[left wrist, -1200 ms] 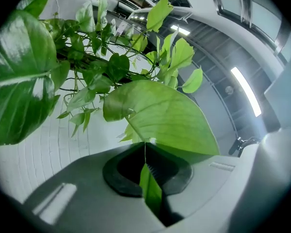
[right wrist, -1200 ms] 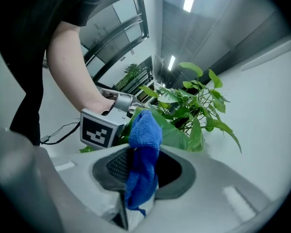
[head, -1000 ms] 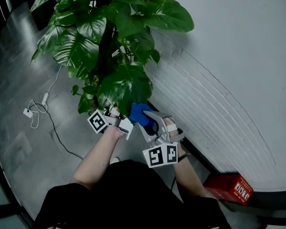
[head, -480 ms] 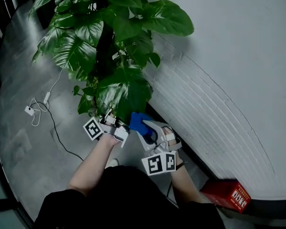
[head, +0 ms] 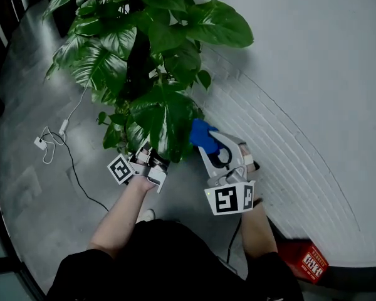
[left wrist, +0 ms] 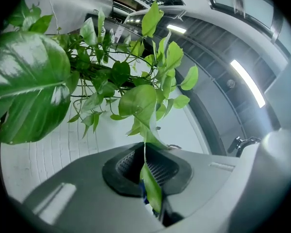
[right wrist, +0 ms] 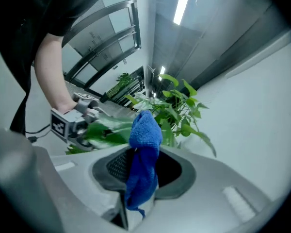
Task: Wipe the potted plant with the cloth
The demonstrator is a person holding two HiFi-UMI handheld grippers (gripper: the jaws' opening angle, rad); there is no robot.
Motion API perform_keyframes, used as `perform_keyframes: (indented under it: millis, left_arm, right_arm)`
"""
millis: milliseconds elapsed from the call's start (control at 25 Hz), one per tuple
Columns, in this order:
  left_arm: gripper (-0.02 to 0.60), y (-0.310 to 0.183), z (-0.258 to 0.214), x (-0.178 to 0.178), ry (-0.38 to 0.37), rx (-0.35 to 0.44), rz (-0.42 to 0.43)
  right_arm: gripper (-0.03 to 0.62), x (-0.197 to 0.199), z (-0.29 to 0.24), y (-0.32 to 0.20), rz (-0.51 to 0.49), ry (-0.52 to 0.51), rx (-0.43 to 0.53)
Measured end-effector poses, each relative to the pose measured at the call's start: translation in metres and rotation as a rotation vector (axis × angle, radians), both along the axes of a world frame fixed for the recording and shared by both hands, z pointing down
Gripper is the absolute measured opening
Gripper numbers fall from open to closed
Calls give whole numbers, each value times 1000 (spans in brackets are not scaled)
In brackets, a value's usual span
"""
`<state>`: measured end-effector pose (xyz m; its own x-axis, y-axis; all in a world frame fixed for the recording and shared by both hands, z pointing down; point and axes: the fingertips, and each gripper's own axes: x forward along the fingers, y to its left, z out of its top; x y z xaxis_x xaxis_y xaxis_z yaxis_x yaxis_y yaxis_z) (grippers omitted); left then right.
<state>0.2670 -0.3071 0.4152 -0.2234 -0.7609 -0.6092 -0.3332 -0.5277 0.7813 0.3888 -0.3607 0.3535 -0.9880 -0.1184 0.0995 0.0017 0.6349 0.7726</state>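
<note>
Cloth point(head: 202, 135): blue terry, bunched, grasped in the right claw point(head: 208, 142). The right gripper view shows the jaws clenched on the middle of the cloth, with a rounded wad standing above them and a short tail hanging below.

In the head view the cloth sits at 3 o'clock of the lower leaves of the potted plant point(head: 147, 61), just beside their edge; I cannot tell whether it touches them.

Plant: broad glossy leaves, some split, on a dark central stem. It fills the head view from 10 to 1 o'clock, and the pot is hidden under the foliage.

The left claw point(head: 151, 160) is at 6 o'clock of the foliage, under the lowest leaves. In the left gripper view its jaws are clamped on a narrow leaf point(left wrist: 150, 188), which runs up toward 12 o'clock into the foliage.

Surroundings: grey floor point(head: 25, 187) and white brick wall point(head: 288, 155). A white cable point(head: 50, 144) lies on the floor at 9 o'clock, and a red box point(head: 308, 256) sits by the wall at 5 o'clock.
</note>
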Motion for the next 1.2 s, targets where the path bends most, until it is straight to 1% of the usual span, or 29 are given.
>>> perform_keyframes:
  millis: [80,160,320,440,560,680,840,1120,1200]
  left_arm:
    - [0,2,-5,-4,-6,8,-12]
    - [0,4,-10,-6,-9,18,-19]
    - [0,7,-15,-9,-15,29,-25]
    - [0,7,-17,-10,-32,28,-19]
    - [0,8,-15,-11,-39,24,-13]
    - [0,8,-9,-12,-37,16,-4]
    - [0,5,-6,-12,-3,39,11]
    - [0,8,-1,-6,46,50,28]
    - [0,9,-2,-5,42,45,31]
  right_arm:
    - [106,-19,-33,-16,11,-34,66]
    - [106,-45,-58,-23,8,-43,143]
    - [106,-97,-86,-26,-15,-7,346]
    - [106,-123,-88,-24,-40,53,443]
    - [106,-132,-67,-20,-61,130,503]
    - [106,-127,-39,-13,-84,175,490]
    - [106,-115,-11,-12,-94,181,441]
    - [106,-84,14,-11,-21,183,380]
    - [106,-77,20,-9,2,175,353]
